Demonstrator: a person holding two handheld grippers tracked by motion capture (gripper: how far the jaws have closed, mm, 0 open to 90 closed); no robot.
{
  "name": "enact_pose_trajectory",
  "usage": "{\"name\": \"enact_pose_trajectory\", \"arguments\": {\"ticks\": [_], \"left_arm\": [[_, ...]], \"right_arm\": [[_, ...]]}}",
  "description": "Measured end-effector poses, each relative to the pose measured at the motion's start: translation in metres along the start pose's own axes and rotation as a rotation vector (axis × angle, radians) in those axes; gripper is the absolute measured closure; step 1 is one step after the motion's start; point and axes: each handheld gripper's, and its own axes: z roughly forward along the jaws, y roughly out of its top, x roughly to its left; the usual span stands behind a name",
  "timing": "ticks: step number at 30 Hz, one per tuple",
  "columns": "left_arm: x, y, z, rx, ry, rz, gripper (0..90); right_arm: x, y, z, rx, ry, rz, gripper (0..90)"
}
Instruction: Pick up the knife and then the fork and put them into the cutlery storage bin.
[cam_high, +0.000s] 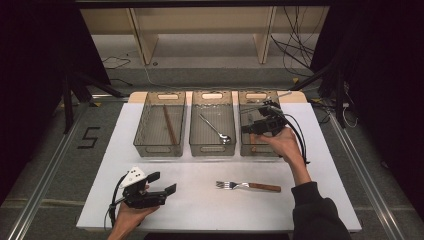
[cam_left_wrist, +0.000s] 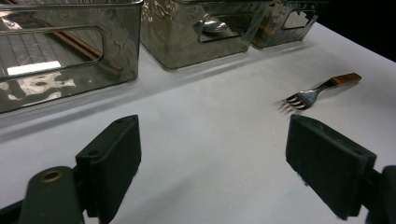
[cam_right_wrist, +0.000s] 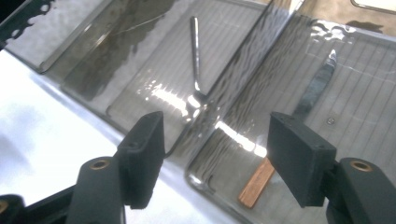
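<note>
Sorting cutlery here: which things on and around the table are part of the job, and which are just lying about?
In the job:
- knife in the right bin
- fork on the table
- spoon in the middle bin
- chopsticks in the left bin
- right tongs, open over the right bin

Lying about:
- floor cables
- wooden shelf behind

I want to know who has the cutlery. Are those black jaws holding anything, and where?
No, nothing is held. The left gripper is open over bare table; the right gripper is open above the knife in its bin.
</note>
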Motion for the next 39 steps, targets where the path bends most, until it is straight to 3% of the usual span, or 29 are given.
{"name": "enact_pose_trajectory", "arguments": {"ticks": [14,22,28,30,31,39], "left_arm": [[-0.001,0.0,0.0,-0.001,-0.001,-0.003,17.9],[-0.001,0.0,0.0,-0.001,-0.002,-0.003,17.9],[-0.001,0.0,0.001,-0.001,-0.003,-0.003,17.9],[-0.002,0.0,0.001,0.003,-0.005,0.001,17.9],[-0.002,-0.001,0.001,0.004,-0.004,0.003,17.9],[-0.002,-0.001,0.001,0.0,-0.007,0.002,17.9]], "right_arm": [[0.027,-0.017,-0.02,-0.055,0.063,-0.1,33.5],[0.041,-0.037,-0.028,-0.067,0.11,-0.163,33.0],[0.05,-0.06,-0.033,-0.058,0.159,-0.204,33.3],[0.053,-0.067,-0.031,0.0,0.151,-0.242,32.8],[0.053,-0.069,-0.03,0.002,0.143,-0.248,33.0],[0.054,-0.079,-0.027,0.039,0.159,-0.26,33.9]]}}
